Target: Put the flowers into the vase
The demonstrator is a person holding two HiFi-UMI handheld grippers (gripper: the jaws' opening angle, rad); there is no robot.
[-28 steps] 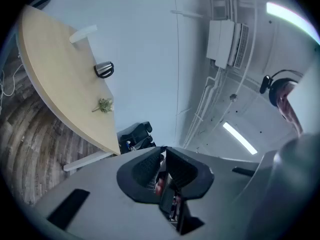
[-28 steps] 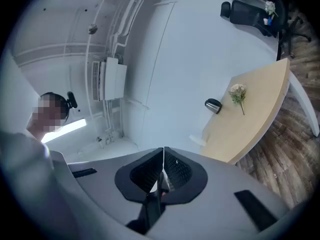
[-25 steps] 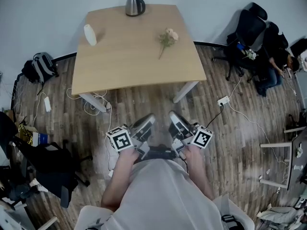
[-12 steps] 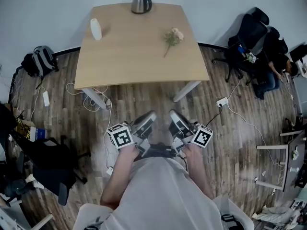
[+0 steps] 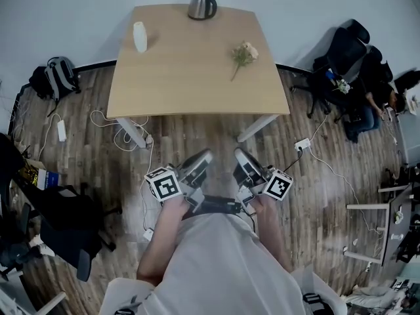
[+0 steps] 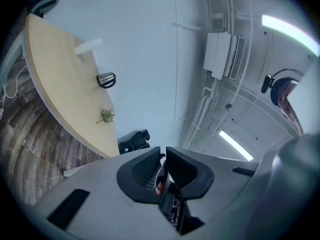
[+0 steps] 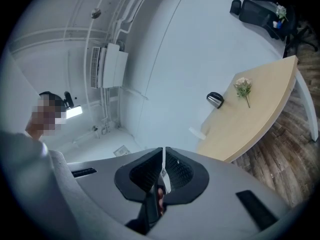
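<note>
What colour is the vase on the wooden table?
White, with no pattern that can be made out. The vase shows best in the head view.

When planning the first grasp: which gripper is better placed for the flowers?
Right, probably: the flowers lie on the right half of the table, the right gripper's side; the vase stands left.

1. Flowers (image 5: 244,54): small sprig with a pale cream-pink bloom and a green stem, lying flat on the wooden table (image 5: 190,77), upper right of centre in the head view. The bloom points to the upper right and the stem to the lower left.
2. Vase (image 5: 140,37): plain white, narrow, apparently upright, near the table's upper-left corner, well apart from the flowers.
</note>
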